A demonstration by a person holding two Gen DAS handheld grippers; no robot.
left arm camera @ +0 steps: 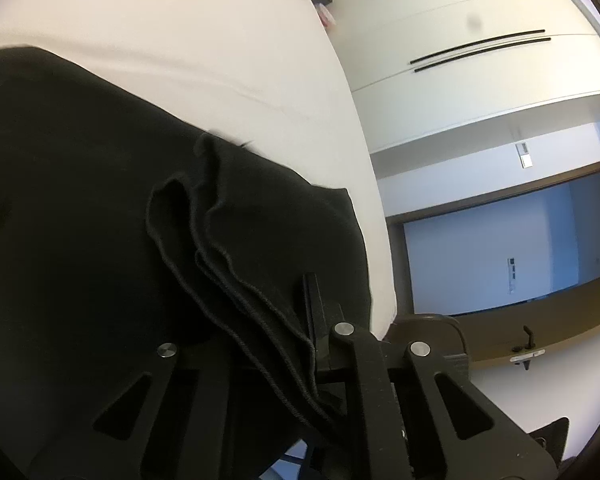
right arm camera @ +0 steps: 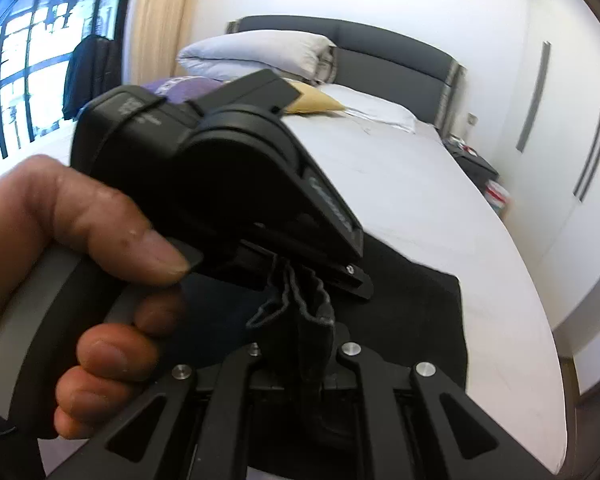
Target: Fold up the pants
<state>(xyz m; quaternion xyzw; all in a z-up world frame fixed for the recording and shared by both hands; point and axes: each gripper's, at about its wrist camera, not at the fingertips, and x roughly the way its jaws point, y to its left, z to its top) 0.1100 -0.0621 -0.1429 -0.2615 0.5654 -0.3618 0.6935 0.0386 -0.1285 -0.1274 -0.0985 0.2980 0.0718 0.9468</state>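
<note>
On white bed (right arm camera: pixel 412 184): one black pants (left arm camera: pixel 80 240), two grippers clamped on hem.

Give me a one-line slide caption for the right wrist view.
Right tool shut on the black pants hem beside the hand-held left tool, above a white bed.
</note>
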